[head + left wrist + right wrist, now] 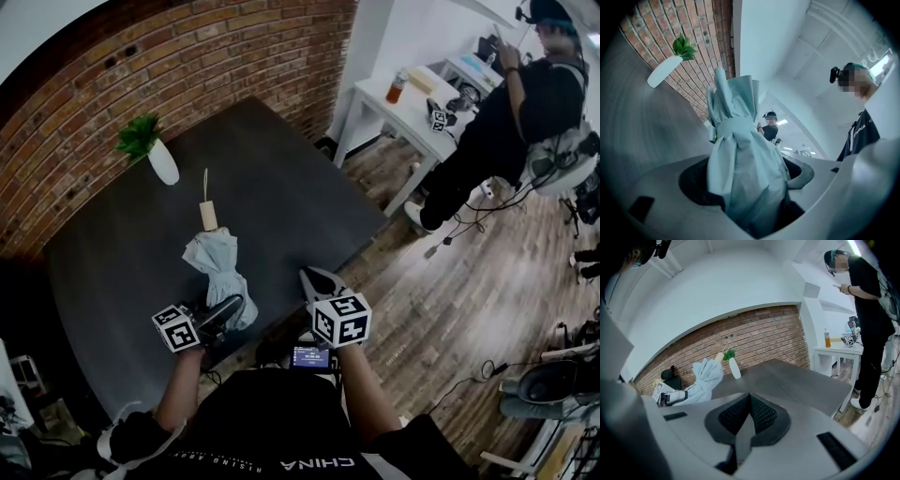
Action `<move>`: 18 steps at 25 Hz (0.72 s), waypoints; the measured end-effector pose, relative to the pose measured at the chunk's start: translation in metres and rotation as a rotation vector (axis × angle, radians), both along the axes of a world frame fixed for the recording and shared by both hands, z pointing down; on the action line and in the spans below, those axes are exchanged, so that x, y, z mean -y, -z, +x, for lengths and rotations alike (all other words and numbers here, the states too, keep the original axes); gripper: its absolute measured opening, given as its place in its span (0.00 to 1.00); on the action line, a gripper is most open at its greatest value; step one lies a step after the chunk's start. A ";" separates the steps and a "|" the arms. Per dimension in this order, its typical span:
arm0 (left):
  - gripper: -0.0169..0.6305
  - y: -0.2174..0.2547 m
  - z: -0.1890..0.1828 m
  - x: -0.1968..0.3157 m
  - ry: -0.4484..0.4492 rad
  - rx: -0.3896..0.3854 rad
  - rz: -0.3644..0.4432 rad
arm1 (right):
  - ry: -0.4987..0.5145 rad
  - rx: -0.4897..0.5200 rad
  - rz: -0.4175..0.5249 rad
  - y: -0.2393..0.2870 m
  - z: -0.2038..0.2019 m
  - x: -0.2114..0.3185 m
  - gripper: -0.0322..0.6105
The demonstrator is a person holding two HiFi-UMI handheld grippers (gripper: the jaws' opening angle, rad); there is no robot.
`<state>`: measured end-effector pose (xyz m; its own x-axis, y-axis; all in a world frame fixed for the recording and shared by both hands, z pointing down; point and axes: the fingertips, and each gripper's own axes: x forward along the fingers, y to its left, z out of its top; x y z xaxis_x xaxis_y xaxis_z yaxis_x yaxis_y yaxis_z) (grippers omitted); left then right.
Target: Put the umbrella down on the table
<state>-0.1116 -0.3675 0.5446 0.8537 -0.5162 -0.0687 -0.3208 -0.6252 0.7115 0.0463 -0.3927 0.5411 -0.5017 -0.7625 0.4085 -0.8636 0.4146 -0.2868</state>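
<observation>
My left gripper [225, 311] is clamped around the folded pale-blue umbrella [217, 267]. The umbrella sits over the near part of the dark table [281, 187], its wooden handle pointing toward the white vase [164, 164]. My right gripper [317, 283] is closed on nothing just beside it.

Soft, even indoor light, no hard shadows. In the head view the dark counter [281, 178] reads dim beside a brighter wooden floor [450, 309]; the brick wall [187, 66] bows with wide-angle distortion and the corners go black. The left gripper view has a cyan cast, with the close umbrella [745, 178] soft. A ceiling strip [854, 246] glares at the right gripper view's top edge.
</observation>
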 end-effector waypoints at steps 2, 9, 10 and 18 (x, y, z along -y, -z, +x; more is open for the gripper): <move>0.58 0.001 0.000 0.001 0.006 -0.005 -0.001 | 0.003 0.002 -0.001 0.000 0.001 0.000 0.06; 0.58 0.007 0.003 0.022 0.013 0.021 0.009 | 0.030 -0.006 -0.003 0.002 -0.001 0.014 0.06; 0.58 0.008 0.004 0.025 0.015 0.028 0.011 | 0.038 -0.009 -0.002 0.003 -0.001 0.017 0.06; 0.58 0.008 0.015 0.071 0.036 0.107 0.013 | 0.117 -0.042 0.009 0.009 -0.004 0.056 0.06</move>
<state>-0.0968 -0.4388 0.5369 0.8374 -0.5464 0.0146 -0.4167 -0.6209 0.6640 0.0427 -0.4489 0.5322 -0.5702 -0.7034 0.4244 -0.8203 0.5156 -0.2477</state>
